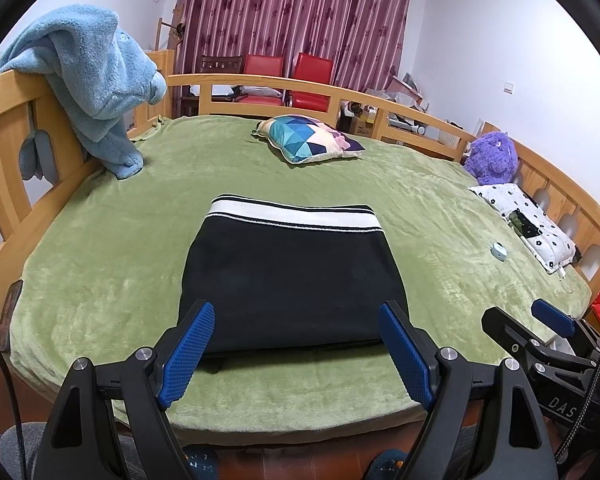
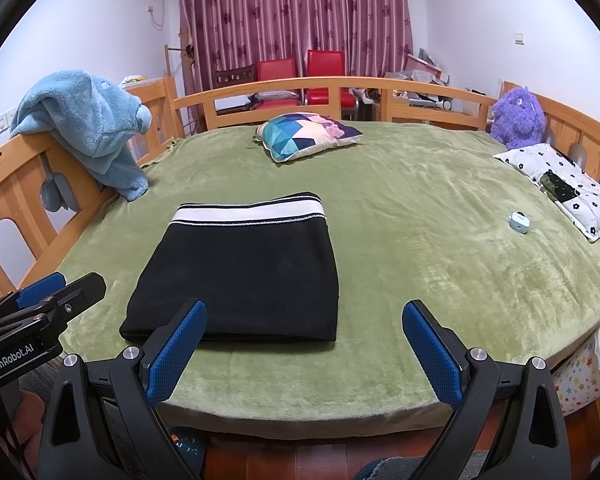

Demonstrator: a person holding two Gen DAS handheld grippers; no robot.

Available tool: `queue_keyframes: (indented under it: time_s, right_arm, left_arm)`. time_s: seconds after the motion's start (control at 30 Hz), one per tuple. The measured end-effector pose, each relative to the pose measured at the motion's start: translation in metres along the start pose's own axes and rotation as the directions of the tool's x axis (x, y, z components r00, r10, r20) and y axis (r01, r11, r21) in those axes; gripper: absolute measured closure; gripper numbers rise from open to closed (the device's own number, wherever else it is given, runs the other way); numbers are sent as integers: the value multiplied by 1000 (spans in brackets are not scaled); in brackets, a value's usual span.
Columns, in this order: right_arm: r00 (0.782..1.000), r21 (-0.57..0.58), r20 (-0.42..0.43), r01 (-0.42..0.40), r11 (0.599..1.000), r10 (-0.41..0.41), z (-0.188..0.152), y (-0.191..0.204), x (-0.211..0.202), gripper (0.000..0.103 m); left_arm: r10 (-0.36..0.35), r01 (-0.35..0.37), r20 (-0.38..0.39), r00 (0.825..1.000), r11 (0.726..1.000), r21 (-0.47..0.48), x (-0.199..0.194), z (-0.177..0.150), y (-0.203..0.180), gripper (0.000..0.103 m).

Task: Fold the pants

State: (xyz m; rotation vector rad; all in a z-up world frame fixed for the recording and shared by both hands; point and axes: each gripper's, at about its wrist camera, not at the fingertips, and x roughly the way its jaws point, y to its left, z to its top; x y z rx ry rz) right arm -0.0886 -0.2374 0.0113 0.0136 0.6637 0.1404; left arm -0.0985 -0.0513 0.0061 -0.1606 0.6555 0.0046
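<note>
My left gripper [image 1: 296,348] hangs with its blue pads spread wide and nothing between them, just above the near edge of the folded black pants [image 1: 292,276]. My right gripper [image 2: 304,354] is likewise spread apart and empty, off to the pants' right side. The pants lie flat in a neat rectangle on the green blanket [image 1: 440,208], white waistband [image 1: 292,216] at the far end, toward the patterned cushion [image 1: 308,138].
</note>
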Motion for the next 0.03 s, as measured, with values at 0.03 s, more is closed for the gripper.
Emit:
queue_keyframes:
  time_s: [0.03]
  right_arm:
    - [1000, -3, 2, -1, 1000, 1, 0, 0, 0, 6]
  left_arm:
    - [-5, 5, -1, 1000, 1000, 0, 1, 0, 0, 20]
